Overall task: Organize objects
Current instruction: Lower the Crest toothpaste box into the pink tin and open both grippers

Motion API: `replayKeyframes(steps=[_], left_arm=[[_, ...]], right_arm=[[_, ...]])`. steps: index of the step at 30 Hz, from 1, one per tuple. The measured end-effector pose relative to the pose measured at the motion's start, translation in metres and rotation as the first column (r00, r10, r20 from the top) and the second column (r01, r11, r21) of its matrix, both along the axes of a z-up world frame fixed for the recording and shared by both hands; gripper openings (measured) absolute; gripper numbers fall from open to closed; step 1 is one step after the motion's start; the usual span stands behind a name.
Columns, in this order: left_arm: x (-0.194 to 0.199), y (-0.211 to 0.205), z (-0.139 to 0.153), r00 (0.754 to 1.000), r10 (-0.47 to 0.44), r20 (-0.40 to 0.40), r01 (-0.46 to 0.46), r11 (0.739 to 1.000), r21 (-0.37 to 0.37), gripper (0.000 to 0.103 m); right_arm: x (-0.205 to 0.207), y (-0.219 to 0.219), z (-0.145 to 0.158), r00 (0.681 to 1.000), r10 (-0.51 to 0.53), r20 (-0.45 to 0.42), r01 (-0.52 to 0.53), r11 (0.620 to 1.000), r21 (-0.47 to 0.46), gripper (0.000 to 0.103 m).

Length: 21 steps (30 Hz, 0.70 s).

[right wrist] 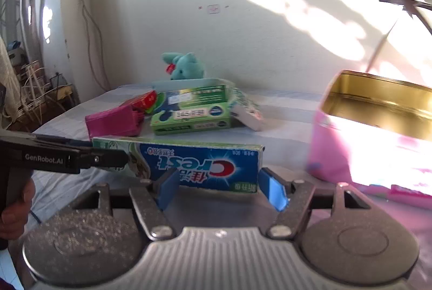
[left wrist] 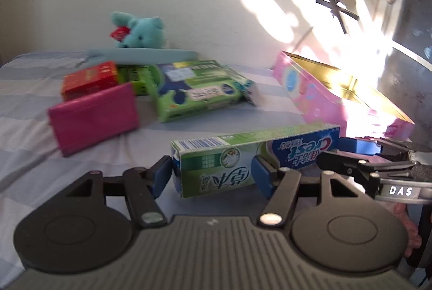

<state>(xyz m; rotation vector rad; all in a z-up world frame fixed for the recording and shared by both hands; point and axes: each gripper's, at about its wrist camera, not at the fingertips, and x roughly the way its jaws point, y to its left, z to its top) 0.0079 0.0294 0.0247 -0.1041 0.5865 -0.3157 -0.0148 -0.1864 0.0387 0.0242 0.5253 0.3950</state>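
Note:
A Crest toothpaste box point(left wrist: 253, 152) lies between both grippers above the striped bed. My left gripper point(left wrist: 210, 174) has its blue pads on either side of the box's green end and holds it. In the right wrist view the same box point(right wrist: 189, 163) lies crosswise just past my right gripper point(right wrist: 220, 188), which is open with pads near the box's blue end. The left gripper point(right wrist: 89, 157) reaches in from the left there. An open pink tin point(right wrist: 378, 133) with a gold inside stands to the right, and also shows in the left wrist view point(left wrist: 337, 98).
Behind lie a magenta pouch point(left wrist: 94, 120), a red box point(left wrist: 89, 79), a green box point(left wrist: 194, 90), a small white box point(right wrist: 247, 116) and a teal plush toy point(left wrist: 140, 31) on a teal lid. A white wall stands behind. Cluttered wires point(right wrist: 35, 90) are left of the bed.

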Motion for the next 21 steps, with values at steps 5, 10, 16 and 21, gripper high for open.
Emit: replayKeyframes(steps=[5,10,16,21], left_arm=[[0.019,-0.067,0.028,0.987,-0.144,0.077,0.143,0.99,0.015,0.069],[0.049,-0.147,0.063,0.938,-0.262,0.225,0.255,0.965,0.063,0.072],[0.086,-0.211,0.044,0.926,-0.326,0.192,0.315,0.945,0.087,0.072],[0.096,-0.226,0.03,0.926,-0.328,0.184,0.314,0.944,0.106,0.071]], right_arm=[[-0.027,-0.055,0.02,0.98,-0.173,0.1,0.174,0.985,0.001,0.067],[-0.024,-0.12,0.048,0.906,-0.352,0.235,0.347,0.936,0.065,0.071],[0.013,-0.178,0.025,0.848,-0.502,0.167,0.497,0.865,0.078,0.071],[0.012,-0.185,0.011,0.831,-0.523,0.191,0.517,0.852,0.084,0.08]])
